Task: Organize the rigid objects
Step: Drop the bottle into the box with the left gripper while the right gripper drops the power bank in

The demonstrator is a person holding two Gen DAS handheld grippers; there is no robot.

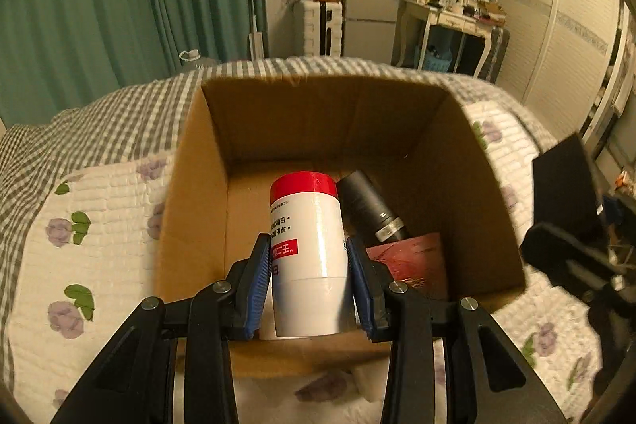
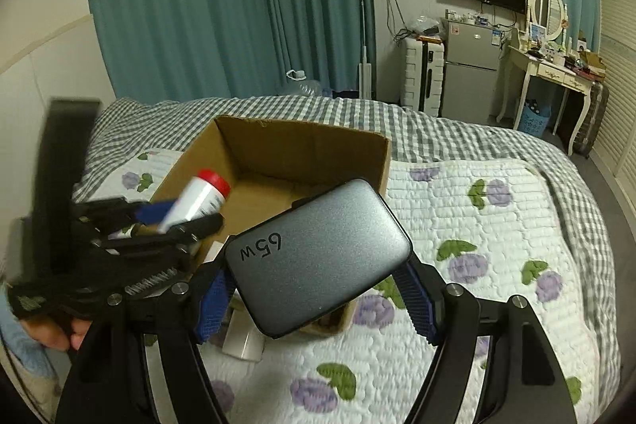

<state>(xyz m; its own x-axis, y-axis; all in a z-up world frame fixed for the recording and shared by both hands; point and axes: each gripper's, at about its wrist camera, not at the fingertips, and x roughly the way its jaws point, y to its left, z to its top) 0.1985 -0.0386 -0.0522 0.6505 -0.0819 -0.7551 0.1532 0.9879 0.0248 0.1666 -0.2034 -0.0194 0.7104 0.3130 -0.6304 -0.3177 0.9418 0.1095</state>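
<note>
My left gripper [image 1: 308, 261] is shut on a white bottle with a red cap [image 1: 308, 249] and holds it over the open cardboard box [image 1: 318, 106]. Inside the box lie a black cylinder [image 1: 367, 205] and a dark red packet [image 1: 413, 259]. My right gripper [image 2: 318, 289] is shut on a grey 65W charger block [image 2: 318, 257] and holds it above the box's near right corner [image 2: 306, 142]. The left gripper [image 2: 167, 221] with the bottle [image 2: 202, 197] shows at the left of the right wrist view. The right gripper's body [image 1: 572, 257] shows at the right edge of the left wrist view.
The box rests on a bed with a floral quilt [image 2: 497, 245] and a checked blanket [image 2: 457, 130]. A white object [image 2: 244, 338] lies on the quilt by the box's near side. Curtains, a fridge, a suitcase and a dressing table stand beyond the bed.
</note>
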